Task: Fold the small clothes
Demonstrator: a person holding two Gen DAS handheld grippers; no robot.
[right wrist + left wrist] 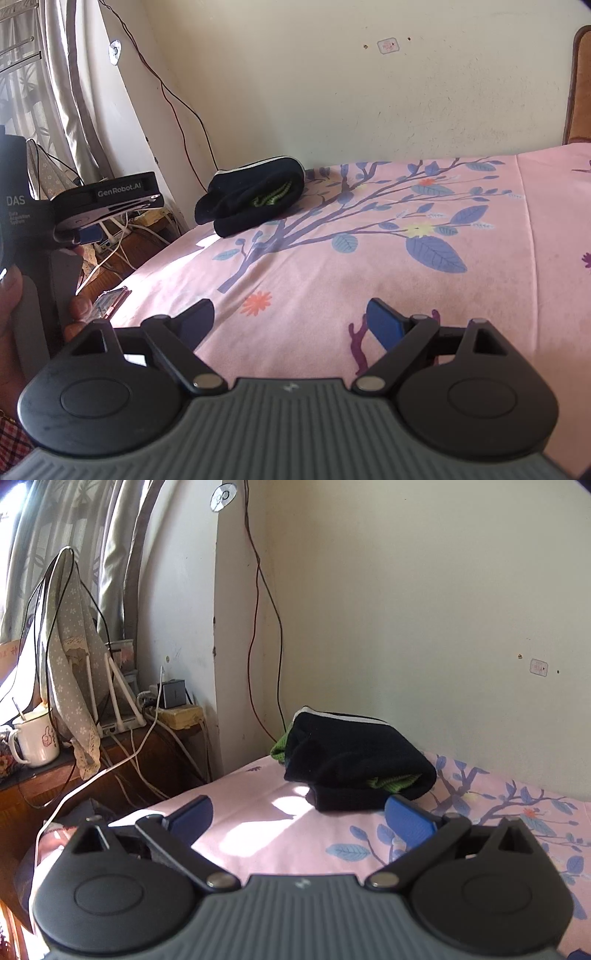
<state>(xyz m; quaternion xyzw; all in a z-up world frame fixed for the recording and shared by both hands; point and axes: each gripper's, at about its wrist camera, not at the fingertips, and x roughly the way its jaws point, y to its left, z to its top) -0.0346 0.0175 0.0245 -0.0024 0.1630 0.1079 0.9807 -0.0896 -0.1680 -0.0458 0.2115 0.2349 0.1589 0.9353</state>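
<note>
A folded dark navy garment (pixel 354 760) with a green knit piece tucked in it lies on the pink floral bed sheet (pixel 258 812) near the wall corner. My left gripper (pixel 299 816) is open and empty, hovering just in front of the garment. In the right wrist view the same garment (pixel 251 199) lies far back at the bed's corner. My right gripper (pixel 290 321) is open and empty over the sheet (pixel 406 277), well short of the garment. The left gripper's body (pixel 107 201) shows at the left of that view, held in a hand.
A wooden side table (pixel 74 775) left of the bed holds a white mug (pixel 35 740), a router, a power strip and cables. Curtains (pixel 92 554) hang behind. Wires run down the wall corner (pixel 258 627). A headboard (pixel 580 85) stands at far right.
</note>
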